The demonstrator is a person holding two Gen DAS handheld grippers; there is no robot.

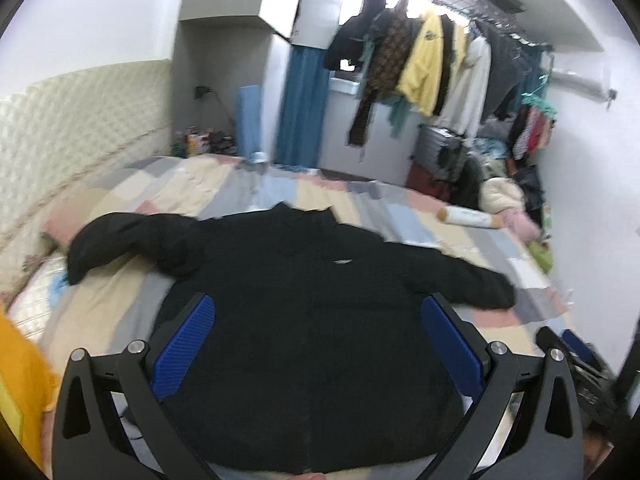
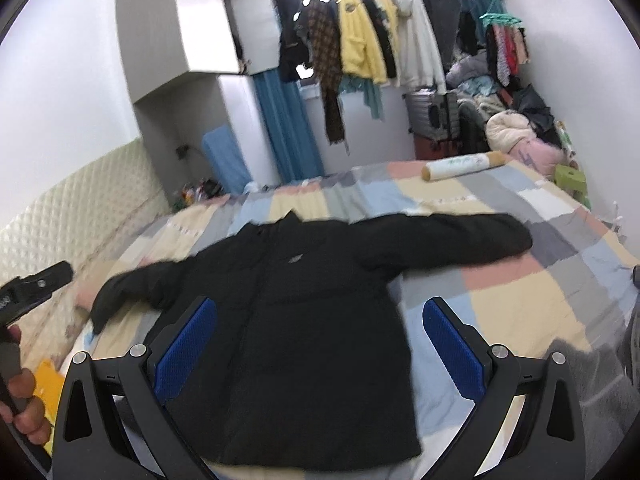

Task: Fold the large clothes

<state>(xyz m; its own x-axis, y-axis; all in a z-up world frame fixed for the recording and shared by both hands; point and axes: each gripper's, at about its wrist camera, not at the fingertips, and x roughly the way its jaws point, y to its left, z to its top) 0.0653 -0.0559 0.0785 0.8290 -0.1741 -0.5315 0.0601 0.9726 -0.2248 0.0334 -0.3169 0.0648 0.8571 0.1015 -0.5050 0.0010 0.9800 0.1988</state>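
Observation:
A large black jacket [image 1: 304,320] lies flat, front up, on the patchwork bed cover [image 1: 224,184], both sleeves spread out to the sides. My left gripper [image 1: 318,312] is open and empty above the jacket's lower body. In the right wrist view the jacket [image 2: 304,320] lies with its right sleeve stretched toward the bed's right side. My right gripper [image 2: 320,316] is open and empty above the jacket's lower right part and the bed cover [image 2: 500,304]. The left gripper shows at the left edge of the right wrist view [image 2: 32,284], held by a hand.
A paper roll [image 2: 464,166] lies on the far side of the bed. A padded headboard [image 1: 80,120] runs along the left. Clothes hang on a rack [image 2: 368,40] at the back wall. A pile of clothes and a suitcase [image 2: 436,116] stand at the back right.

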